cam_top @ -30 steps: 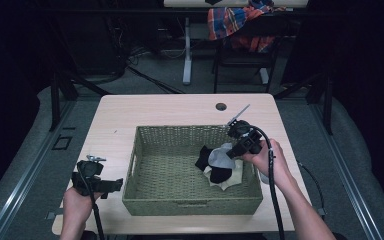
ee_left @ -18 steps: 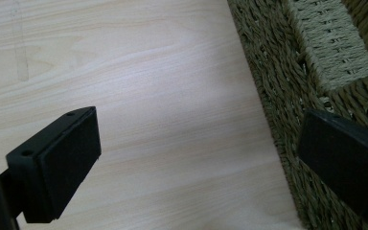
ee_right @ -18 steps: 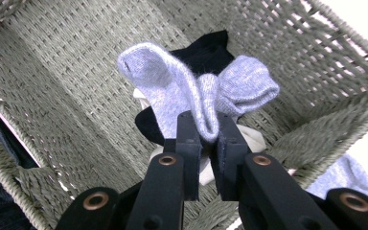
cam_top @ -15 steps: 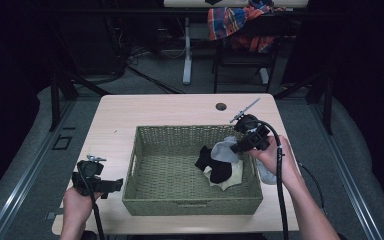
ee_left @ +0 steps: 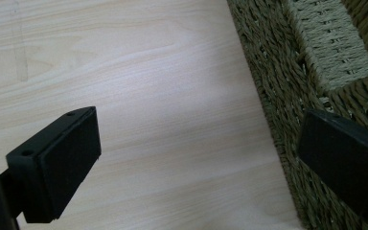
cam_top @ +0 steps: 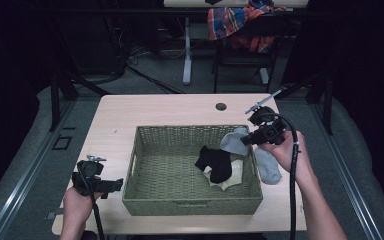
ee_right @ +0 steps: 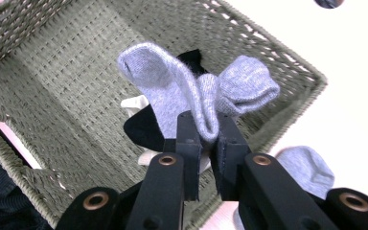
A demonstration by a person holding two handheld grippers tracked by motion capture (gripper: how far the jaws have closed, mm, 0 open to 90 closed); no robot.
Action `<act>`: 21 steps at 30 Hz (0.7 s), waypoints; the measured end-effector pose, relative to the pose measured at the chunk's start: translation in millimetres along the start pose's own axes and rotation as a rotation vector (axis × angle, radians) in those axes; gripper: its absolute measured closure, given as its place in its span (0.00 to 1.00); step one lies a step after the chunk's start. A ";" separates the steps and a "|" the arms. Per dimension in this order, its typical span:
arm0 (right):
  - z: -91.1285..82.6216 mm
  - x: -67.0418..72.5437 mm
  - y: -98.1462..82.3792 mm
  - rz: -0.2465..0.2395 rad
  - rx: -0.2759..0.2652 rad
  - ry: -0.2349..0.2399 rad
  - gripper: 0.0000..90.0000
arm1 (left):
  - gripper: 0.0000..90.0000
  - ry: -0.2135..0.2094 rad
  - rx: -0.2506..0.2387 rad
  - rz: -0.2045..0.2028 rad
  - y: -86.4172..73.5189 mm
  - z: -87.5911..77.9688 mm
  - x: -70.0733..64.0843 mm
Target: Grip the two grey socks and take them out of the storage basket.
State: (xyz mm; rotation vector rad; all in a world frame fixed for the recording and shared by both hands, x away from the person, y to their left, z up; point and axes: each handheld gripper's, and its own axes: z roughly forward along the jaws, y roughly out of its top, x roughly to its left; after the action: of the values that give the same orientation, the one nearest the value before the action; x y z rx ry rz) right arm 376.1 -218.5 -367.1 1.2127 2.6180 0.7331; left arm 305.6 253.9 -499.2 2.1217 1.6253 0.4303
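High view: a green woven basket (cam_top: 192, 200) sits on the pale wooden counter (cam_top: 155, 110). The right tongs (cam_top: 247, 140) are held over the basket's right rim, pinching a grey sock (cam_top: 234, 142) that hangs above the inside of the basket. A black sock (cam_top: 215, 162) lies on the basket floor on top of a cream sock (cam_top: 232, 175). A second grey sock (cam_top: 268, 165) lies on the counter just beside the basket's right wall, under the right hand (cam_top: 285, 150). The left tongs (cam_top: 111, 185) are low over the counter near the basket's left wall, held by the left hand (cam_top: 77, 202).

Right gripper view: the jaws are pressed on a fold of the grey sock (ee_right: 196, 93), whose two ends flop to either side above the basket (ee_right: 62, 96). The black sock (ee_right: 143, 129) and the cream sock (ee_right: 134, 103) lie below it, and the second grey sock (ee_right: 306, 167) rests on the counter outside the rim.

Left gripper view: the left tongs (ee_left: 199, 158) are spread wide with nothing between them, above bare counter (ee_left: 148, 96), one jaw in front of the basket's wall (ee_left: 278, 96).
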 end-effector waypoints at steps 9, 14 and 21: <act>-17.5 -19.1 -9.7 0.059 -0.041 -0.020 0.92 | 0.02 0.000 0.000 -0.001 0.0 -0.2 -0.1; -26.6 -32.0 -17.5 0.098 -0.054 -0.042 0.92 | 0.02 0.000 0.000 -0.001 -0.1 -0.5 -0.1; -37.8 -55.3 -32.2 0.167 -0.068 -0.087 0.93 | 0.02 -0.001 0.000 -0.001 -0.1 -0.8 0.2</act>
State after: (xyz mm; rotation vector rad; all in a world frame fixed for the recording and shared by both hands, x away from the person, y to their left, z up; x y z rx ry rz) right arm 377.8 -291.5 -353.4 1.4222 2.4239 0.7715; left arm 305.3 254.3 -498.5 2.1208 1.6258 0.4289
